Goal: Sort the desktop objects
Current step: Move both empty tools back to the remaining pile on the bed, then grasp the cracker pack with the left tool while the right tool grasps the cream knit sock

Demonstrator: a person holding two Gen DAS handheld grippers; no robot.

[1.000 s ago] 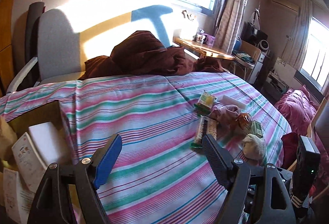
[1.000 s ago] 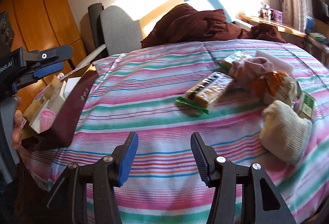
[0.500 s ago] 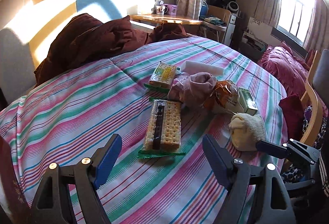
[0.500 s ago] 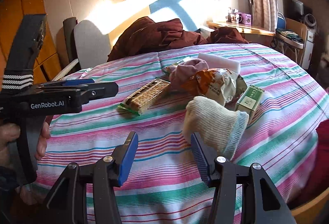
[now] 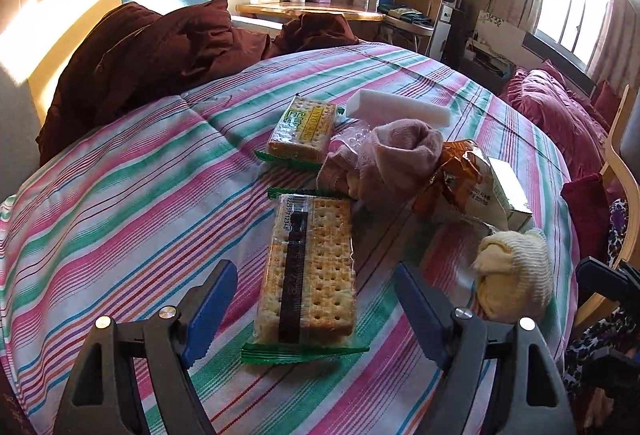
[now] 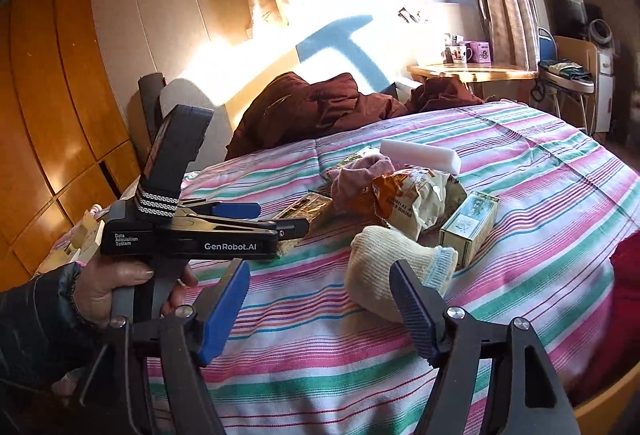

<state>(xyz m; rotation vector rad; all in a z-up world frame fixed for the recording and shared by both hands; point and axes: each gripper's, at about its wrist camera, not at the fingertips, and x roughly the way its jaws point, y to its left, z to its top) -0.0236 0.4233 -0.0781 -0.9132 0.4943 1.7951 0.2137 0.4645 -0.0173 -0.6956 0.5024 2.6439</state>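
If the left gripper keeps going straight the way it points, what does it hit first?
Most likely the near cracker pack, lying on the striped cloth between the open left gripper fingers, nothing held.

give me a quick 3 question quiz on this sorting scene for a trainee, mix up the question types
1. True or false: the left gripper is shut on the cracker pack.
2. Multiple choice: what lies nearest in front of the right gripper? A) cream sock B) white block C) green box
3. Fill in: the pink sock lies between the second cracker pack and the orange ___.

Key: 1. False; its jaws stand open either side of the pack, pads not touching. 2. A; the right jaws are opening and nothing is gripped. 3. Snack bag.
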